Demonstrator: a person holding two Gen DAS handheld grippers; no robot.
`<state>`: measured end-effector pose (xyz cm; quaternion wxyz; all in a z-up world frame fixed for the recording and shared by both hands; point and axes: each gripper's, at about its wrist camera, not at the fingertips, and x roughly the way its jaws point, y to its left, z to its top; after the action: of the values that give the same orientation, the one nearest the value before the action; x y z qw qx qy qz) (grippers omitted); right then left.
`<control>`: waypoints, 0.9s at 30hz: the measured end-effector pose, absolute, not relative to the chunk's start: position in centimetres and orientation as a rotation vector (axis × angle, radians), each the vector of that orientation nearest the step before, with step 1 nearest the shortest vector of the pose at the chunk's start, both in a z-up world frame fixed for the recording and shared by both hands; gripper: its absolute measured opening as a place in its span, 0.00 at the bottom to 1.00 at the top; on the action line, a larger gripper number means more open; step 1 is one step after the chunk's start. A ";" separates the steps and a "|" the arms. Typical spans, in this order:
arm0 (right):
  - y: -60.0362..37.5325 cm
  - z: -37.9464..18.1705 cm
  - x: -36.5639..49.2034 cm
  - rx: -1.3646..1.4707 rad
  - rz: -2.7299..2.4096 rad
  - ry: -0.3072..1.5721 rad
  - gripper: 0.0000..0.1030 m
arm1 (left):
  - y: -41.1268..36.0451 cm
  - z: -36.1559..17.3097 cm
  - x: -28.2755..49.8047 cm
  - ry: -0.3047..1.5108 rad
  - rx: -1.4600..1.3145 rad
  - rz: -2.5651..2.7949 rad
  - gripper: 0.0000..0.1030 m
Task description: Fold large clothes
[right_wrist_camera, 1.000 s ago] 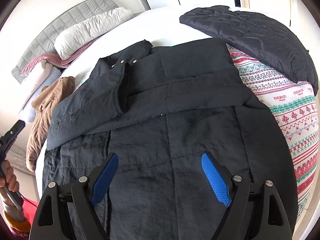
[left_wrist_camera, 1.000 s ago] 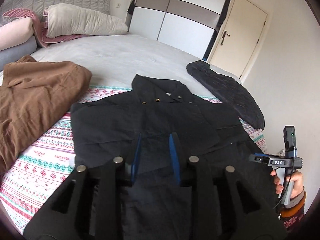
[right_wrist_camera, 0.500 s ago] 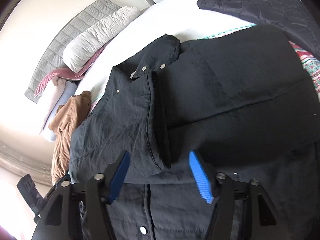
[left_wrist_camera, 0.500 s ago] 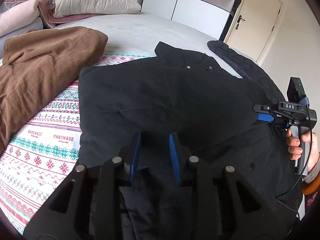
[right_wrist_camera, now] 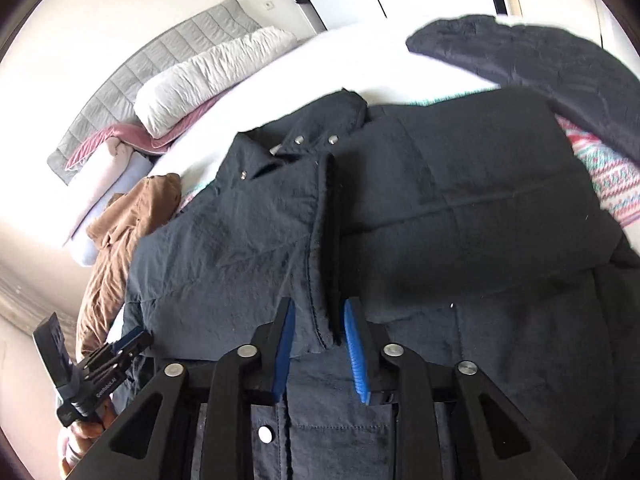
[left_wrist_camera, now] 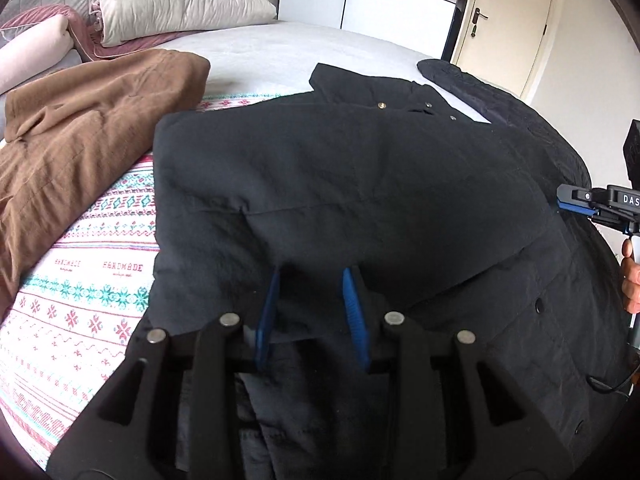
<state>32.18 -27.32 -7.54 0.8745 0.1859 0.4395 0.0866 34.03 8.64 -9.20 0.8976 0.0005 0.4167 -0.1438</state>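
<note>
On the bed, left to right: a brown garment (left_wrist_camera: 92, 148) lies crumpled at the far left, partly over the patterned blanket (left_wrist_camera: 80, 280). Beside it the black jacket (left_wrist_camera: 360, 184), the piece I am folding, is spread across the middle of that blanket with its snap collar pointing toward the pillows.

My left gripper (left_wrist_camera: 310, 312) sits low over the jacket's near edge. Its jaws have just been opening and now stand partly apart, with a fold of black cloth lying loose between the blue pads rather than pinched.

To the right, my right gripper (right_wrist_camera: 320, 340) has just been closing. Its jaws are narrowed onto the raised front edge of the jacket, which stands between the pads and looks gripped.

A dark quilted coat (right_wrist_camera: 520, 52) lies beyond, at the bed's right side, its edge just behind the jacket.

As I judge it, the fold in hand will come out clean if the left pads clear the cloth fully before I lift away. The right hand should then carry its edge low and straight across, so the padded layers below do not drag or bunch.
</note>
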 end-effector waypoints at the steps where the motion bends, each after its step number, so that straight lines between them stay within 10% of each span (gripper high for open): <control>1: -27.1 -6.8 31.8 0.363 0.184 0.899 0.38 | 8.8 -8.8 33.6 0.857 -0.007 -0.286 0.49; 14: -29.2 2.9 19.3 0.145 0.168 0.744 0.77 | 10.1 -0.1 21.9 0.832 0.087 -0.201 0.85; 27: -33.8 7.9 4.4 0.061 0.175 0.761 0.89 | 15.0 2.9 9.0 0.933 0.070 -0.198 0.91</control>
<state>4.38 -33.82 7.93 0.9244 0.0298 0.3707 0.0851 8.99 14.98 2.90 0.8878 0.0335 0.4489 -0.0953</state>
